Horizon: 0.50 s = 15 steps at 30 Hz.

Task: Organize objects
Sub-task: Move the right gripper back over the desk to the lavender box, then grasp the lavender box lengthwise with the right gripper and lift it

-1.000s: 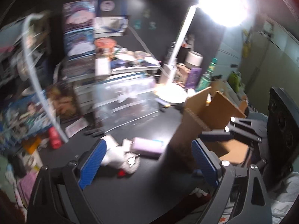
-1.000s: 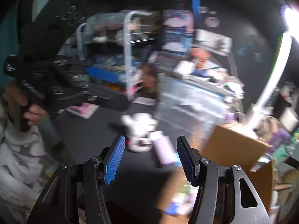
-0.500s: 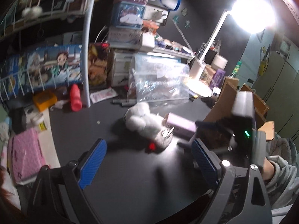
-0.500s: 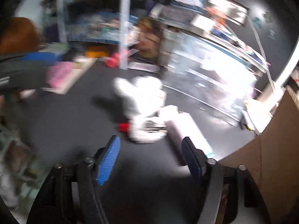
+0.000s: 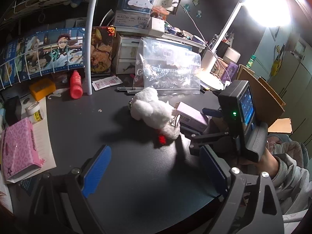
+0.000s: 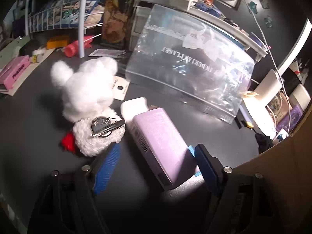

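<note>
While the right gripper (image 6: 156,167) sits low on the desk (image 6: 39,126), its 2 blue pads (image 6: 106,168) are spread wide with the near end of the lilac box (image 6: 159,142) lying between them. Right pad is touching or just beside the box edge; left pad is apart from it, no squeeze visible. The box lies flat on the desk, long axis pointing away from the gripper, and a white cap-like end (image 6: 134,107) sits at its far end. Just left of the box is the white plush (image 6: 87,97), touching or nearly touching it, with a metal clip (image 6: 106,126) on its lower part and a red bit (image 6: 68,141) at its left. A paper tag (image 6: 120,87) sticks out behind the plush. Behind both stands a clear zip bag (image 6: 191,66). Cardboard box wall (image 6: 273,175) is close on the right.

Left gripper (image 5: 154,171) hovers above the desk, wide apart, holding nothing. From its view the plush (image 5: 154,111) and lilac box (image 5: 193,115) lie ahead at desk centre, well apart from its pads (image 5: 96,170). The right gripper's body (image 5: 241,120) shows at right, hand (image 5: 263,161) on its grip. Further out: red bottle (image 5: 76,86) by a white pole (image 5: 90,39), pink pouch (image 5: 19,148) far left, lamp (image 5: 269,5) top right.
</note>
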Motion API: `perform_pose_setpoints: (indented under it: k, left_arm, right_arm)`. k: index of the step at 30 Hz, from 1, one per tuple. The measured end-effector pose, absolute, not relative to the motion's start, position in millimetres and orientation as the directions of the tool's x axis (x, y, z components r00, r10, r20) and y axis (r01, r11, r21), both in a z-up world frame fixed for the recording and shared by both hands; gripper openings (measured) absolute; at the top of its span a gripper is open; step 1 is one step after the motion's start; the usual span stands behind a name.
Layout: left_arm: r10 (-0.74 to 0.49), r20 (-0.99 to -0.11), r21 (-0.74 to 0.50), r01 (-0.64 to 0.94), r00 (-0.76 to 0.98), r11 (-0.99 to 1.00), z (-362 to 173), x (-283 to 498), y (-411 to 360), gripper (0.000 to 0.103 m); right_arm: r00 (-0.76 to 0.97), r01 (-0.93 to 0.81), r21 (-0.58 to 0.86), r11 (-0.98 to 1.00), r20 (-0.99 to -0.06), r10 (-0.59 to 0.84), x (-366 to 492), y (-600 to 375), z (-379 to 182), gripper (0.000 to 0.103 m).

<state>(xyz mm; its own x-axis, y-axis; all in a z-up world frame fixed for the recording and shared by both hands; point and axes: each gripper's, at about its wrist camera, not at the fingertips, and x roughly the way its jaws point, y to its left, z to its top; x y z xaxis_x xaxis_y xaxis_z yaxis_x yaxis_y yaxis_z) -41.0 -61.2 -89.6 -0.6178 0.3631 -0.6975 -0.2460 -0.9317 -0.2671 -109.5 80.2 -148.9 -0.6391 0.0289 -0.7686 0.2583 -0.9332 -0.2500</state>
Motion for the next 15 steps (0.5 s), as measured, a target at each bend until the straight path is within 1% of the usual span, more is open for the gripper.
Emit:
perform_pose_setpoints:
  k: [6,8,9,10,12,13,15]
  left_arm:
    - [0.368,-0.700,-0.276,-0.243,-0.612,-0.930,-90.2,-43.9,-61.9,0.091]
    - [0.367,-0.701,-0.278,-0.240,-0.612,-0.930,-90.2,-44.1,-62.6,0.091]
    - [0.368,-0.700,-0.280,-0.240,-0.612,-0.930,-89.9,-43.9,-62.8,0.091]
    - [0.369,-0.699,-0.281,-0.240,-0.612,-0.929,-89.7,-43.8,-62.9,0.091]
    - [0.370,-0.700,-0.282,-0.240,-0.611,-0.929,-89.0,-43.6,-62.7,0.091]
    - [0.370,-0.701,-0.281,-0.240,-0.610,-0.929,-88.7,-43.4,-62.3,0.091]
    - [0.368,-0.701,-0.280,-0.239,-0.610,-0.930,-88.7,-43.8,-62.4,0.091]
  right_arm:
    - [-0.593,0.339,-0.111,-0.934,-0.796,-0.120,-97.9,81.2,-140.7,0.081]
    - [-0.555,0.379,-0.051,-0.924,-0.812,-0.183,-92.4,79.1,-139.5,0.074]
    - [-0.548,0.381,-0.042,-0.924,-0.815,-0.189,-90.7,78.3,-139.9,0.071]
    - [-0.564,0.366,-0.059,-0.929,-0.808,-0.171,-89.8,78.7,-139.8,0.071]
    - [-0.621,0.319,-0.138,-0.938,-0.778,-0.097,-89.1,79.0,-139.7,0.071]
    - [-0.629,0.295,-0.148,-0.944,-0.774,-0.075,-91.6,80.8,-140.9,0.071]
    - [-0.592,0.271,-0.057,-0.961,-0.797,-0.120,-99.8,89.3,-144.7,0.071]
